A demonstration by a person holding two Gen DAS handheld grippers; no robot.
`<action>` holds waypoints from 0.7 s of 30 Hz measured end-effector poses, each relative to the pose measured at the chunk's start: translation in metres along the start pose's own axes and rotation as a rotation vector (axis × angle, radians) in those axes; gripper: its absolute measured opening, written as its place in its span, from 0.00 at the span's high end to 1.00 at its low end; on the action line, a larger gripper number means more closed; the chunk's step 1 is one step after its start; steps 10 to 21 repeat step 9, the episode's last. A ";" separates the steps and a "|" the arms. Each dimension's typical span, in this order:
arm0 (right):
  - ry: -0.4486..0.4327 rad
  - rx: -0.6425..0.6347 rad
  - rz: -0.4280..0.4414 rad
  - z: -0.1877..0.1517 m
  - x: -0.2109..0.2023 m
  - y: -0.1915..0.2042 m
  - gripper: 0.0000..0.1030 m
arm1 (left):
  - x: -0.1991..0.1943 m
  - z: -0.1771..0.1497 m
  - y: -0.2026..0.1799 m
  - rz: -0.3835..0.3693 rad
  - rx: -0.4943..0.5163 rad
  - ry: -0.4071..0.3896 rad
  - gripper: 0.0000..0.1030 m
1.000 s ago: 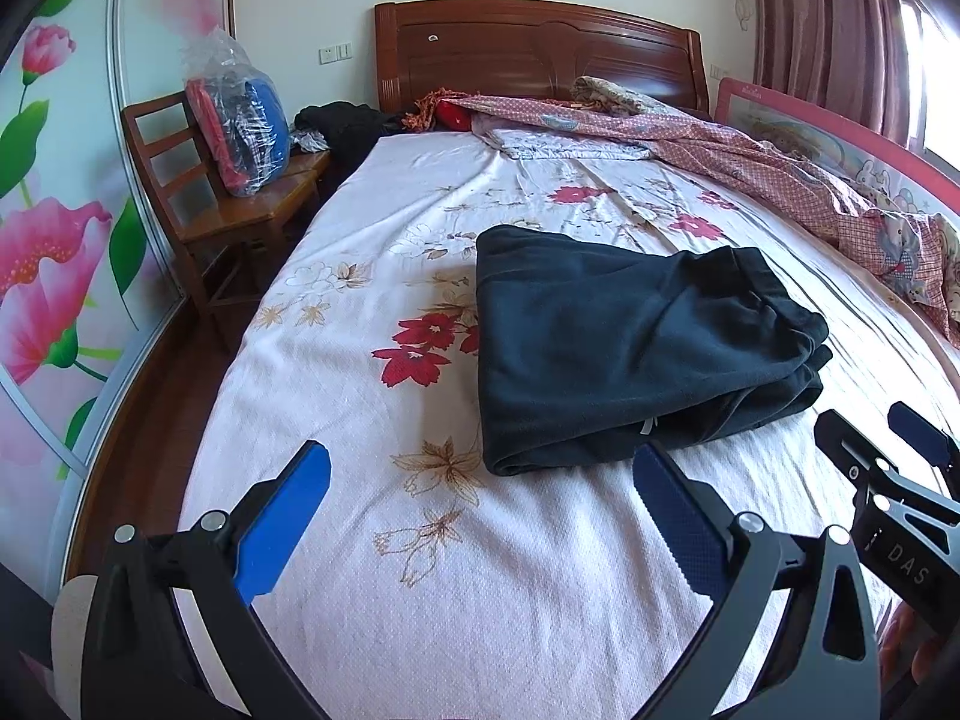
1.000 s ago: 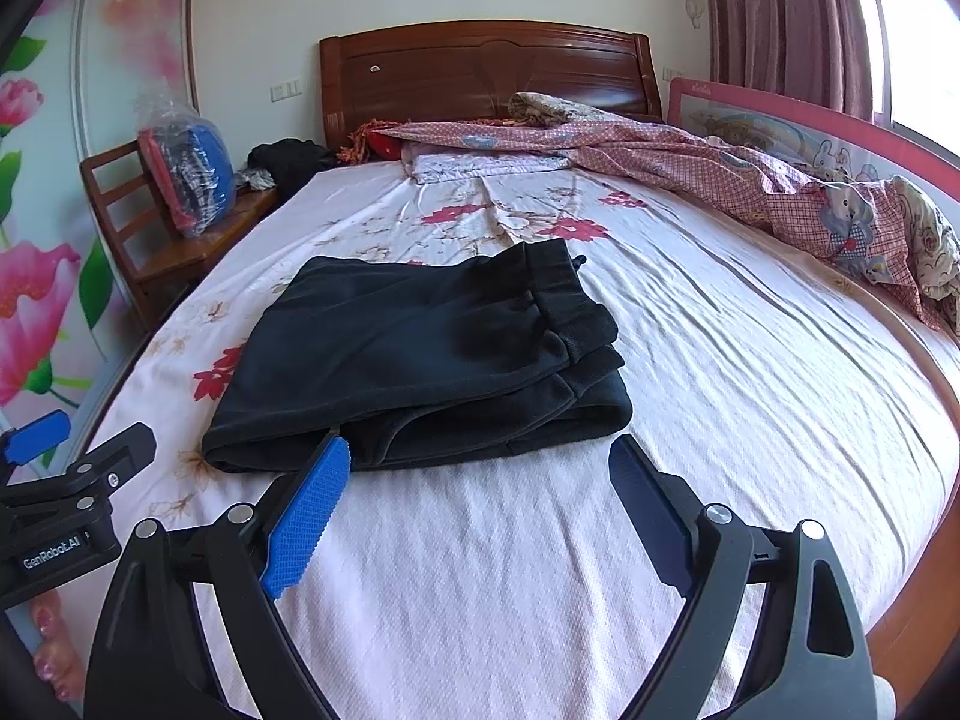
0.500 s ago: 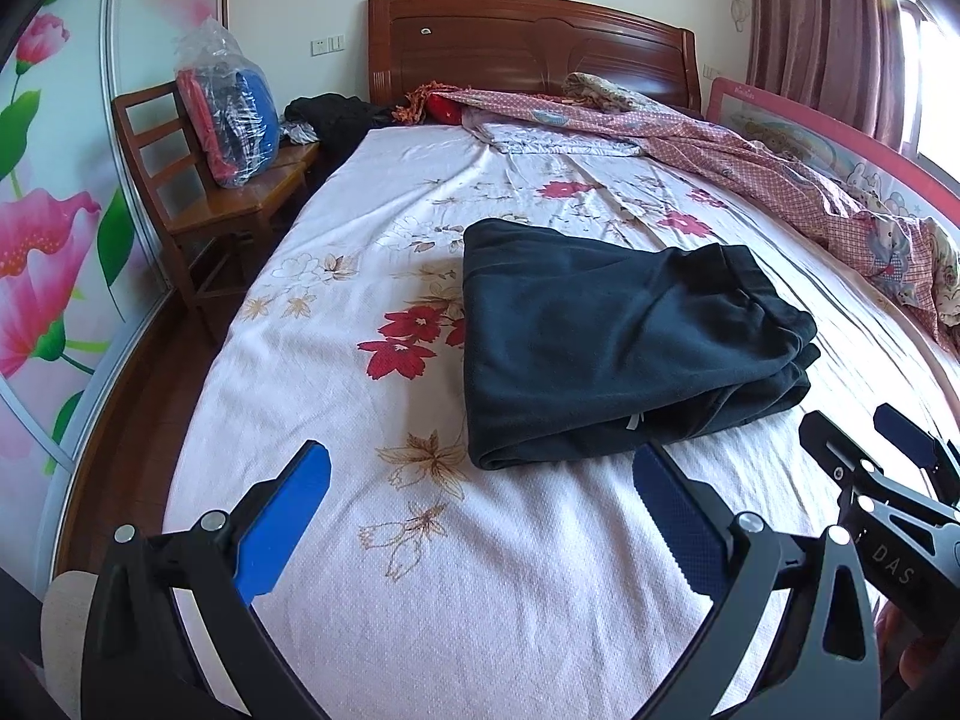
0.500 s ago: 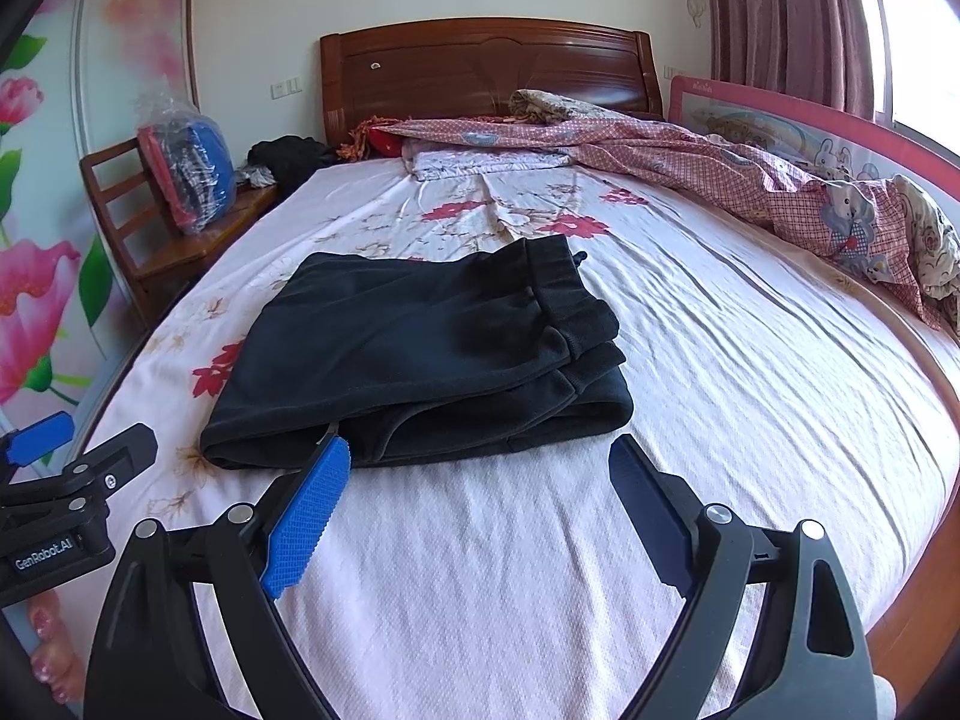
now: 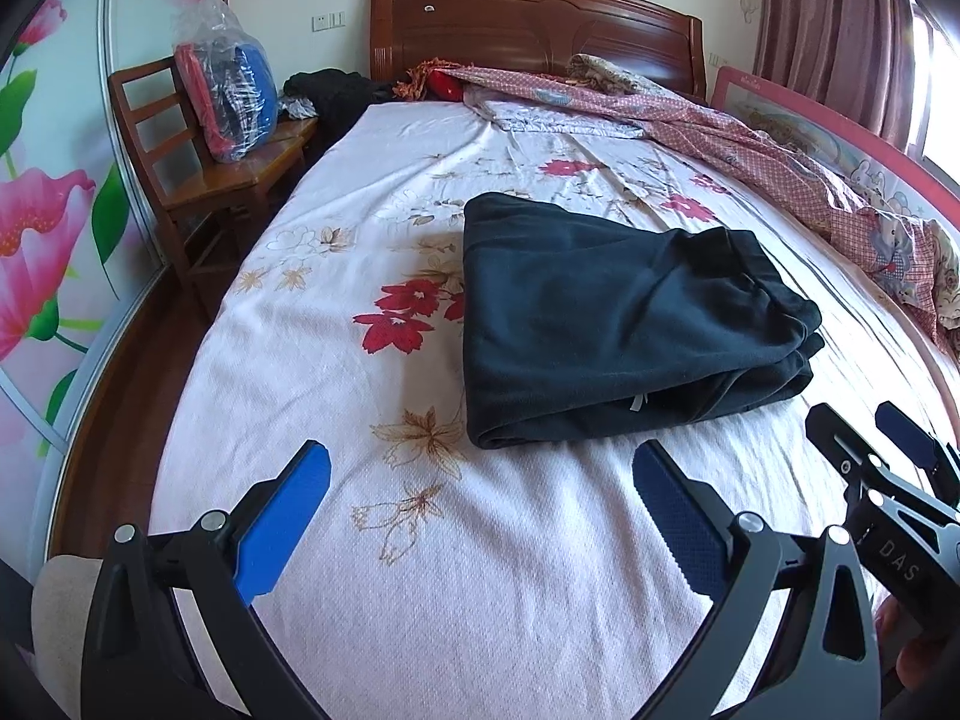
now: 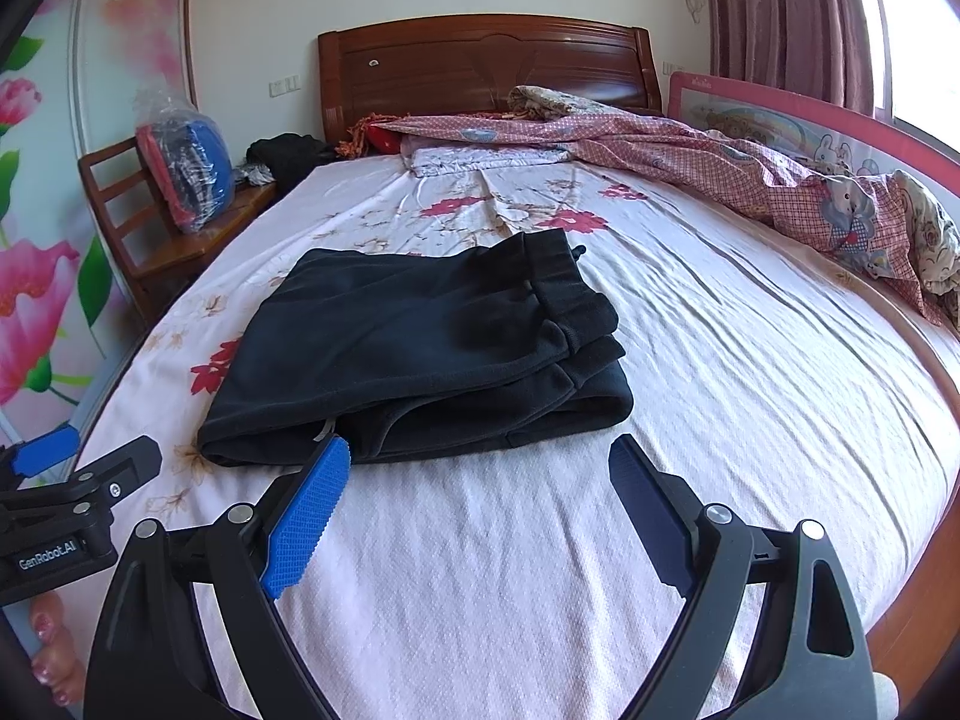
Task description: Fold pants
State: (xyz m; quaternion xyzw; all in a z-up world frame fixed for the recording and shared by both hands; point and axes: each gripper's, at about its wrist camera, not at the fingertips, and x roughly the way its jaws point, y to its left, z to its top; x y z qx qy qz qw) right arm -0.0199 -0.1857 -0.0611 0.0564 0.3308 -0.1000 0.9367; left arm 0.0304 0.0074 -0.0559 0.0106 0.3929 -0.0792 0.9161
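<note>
Dark folded pants (image 5: pixel 600 324) lie flat on the white flowered bed sheet (image 5: pixel 360 360), waistband to the right. My left gripper (image 5: pixel 480 465) hovers open just short of the pants' near edge, with nothing between its blue pads. In the right wrist view the same pants (image 6: pixel 420 348) sit ahead on the sheet (image 6: pixel 720 390). The right gripper (image 6: pixel 480 453) is open and empty, its left pad close to the near fold. Each gripper also shows in the other's view: the right gripper (image 5: pixel 858 420) at the right edge, the left gripper (image 6: pixel 96 450) at the left edge.
A wooden chair (image 5: pixel 198 180) with a plastic-wrapped bundle (image 5: pixel 228 102) stands left of the bed. A red checked quilt (image 6: pixel 720 162) is bunched along the headboard (image 6: pixel 480 72) and the right-hand bed rail (image 6: pixel 810 126). The wooden floor (image 5: pixel 120 372) lies beside the bed's left edge.
</note>
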 end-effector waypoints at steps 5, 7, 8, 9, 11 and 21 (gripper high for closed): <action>0.003 -0.005 0.002 0.000 0.001 -0.001 0.15 | 0.004 0.000 0.005 -0.009 -0.026 0.025 0.02; 0.006 -0.008 0.000 0.000 0.002 0.000 0.15 | 0.007 0.000 0.007 -0.015 -0.037 0.046 0.02; 0.007 -0.007 0.000 -0.001 0.002 0.000 0.15 | 0.008 0.000 0.009 -0.015 -0.045 0.054 0.02; 0.008 -0.007 0.000 -0.002 0.002 0.000 0.15 | 0.010 -0.001 0.011 -0.019 -0.048 0.062 0.02; 0.008 -0.007 0.000 -0.002 0.002 0.000 0.15 | 0.010 -0.001 0.011 -0.019 -0.048 0.062 0.02; 0.008 -0.007 0.000 -0.002 0.002 0.000 0.15 | 0.010 -0.001 0.011 -0.019 -0.048 0.062 0.02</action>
